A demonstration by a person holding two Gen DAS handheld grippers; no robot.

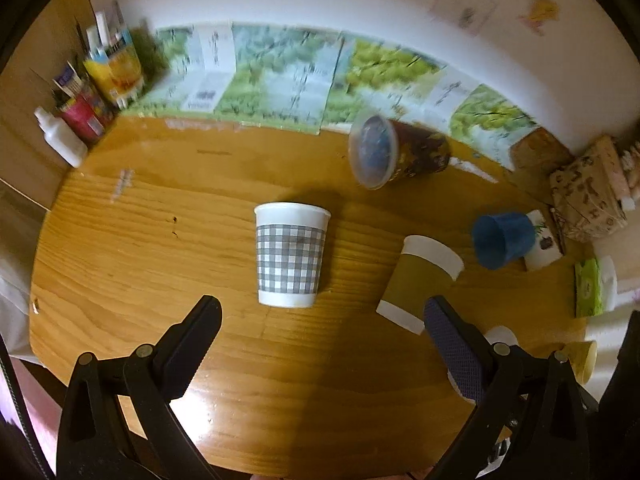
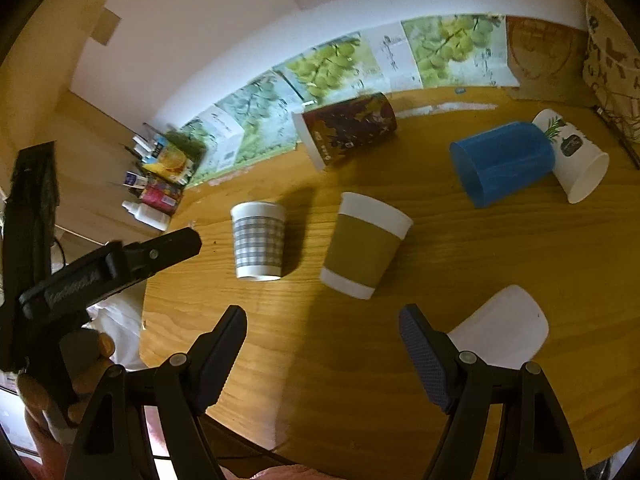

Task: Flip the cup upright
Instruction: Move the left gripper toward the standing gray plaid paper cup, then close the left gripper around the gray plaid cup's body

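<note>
A round wooden table (image 1: 120,240) is seen in both wrist views, strewn with paper cups. The checked cup (image 1: 291,254) is already stood on its base near the middle. The brown cup (image 1: 420,280) is taken to be the one for the task: it is found at about four o'clock from the checked cup, apparently lying on its side with the white-banded mouth toward one o'clock, though the fisheye bend makes its tilt hard to judge.

In the left wrist view the left gripper (image 1: 322,312) is held with its jaws spread wide and nothing between them; the brown cup's base lies just beside its blue-padded finger. In the right wrist view the right gripper (image 2: 322,322) is likewise spread and empty, with the brown cup (image 2: 366,246) at roughly twelve o'clock ahead of it.

The cup is judged to be light, thin-walled paper with a card sleeve: easily dented, easily rolled if nudged, and stiffest at the rolled rim and the base. A gentle pinch across the sleeved middle, or over the rim with one finger inside, is thought safest; a hard squeeze would crush it.

Farther back, a dark printed cup (image 2: 346,132), a blue cup (image 2: 502,162) and a white cup (image 2: 576,156) with a plant print are all laid on their sides.
</note>
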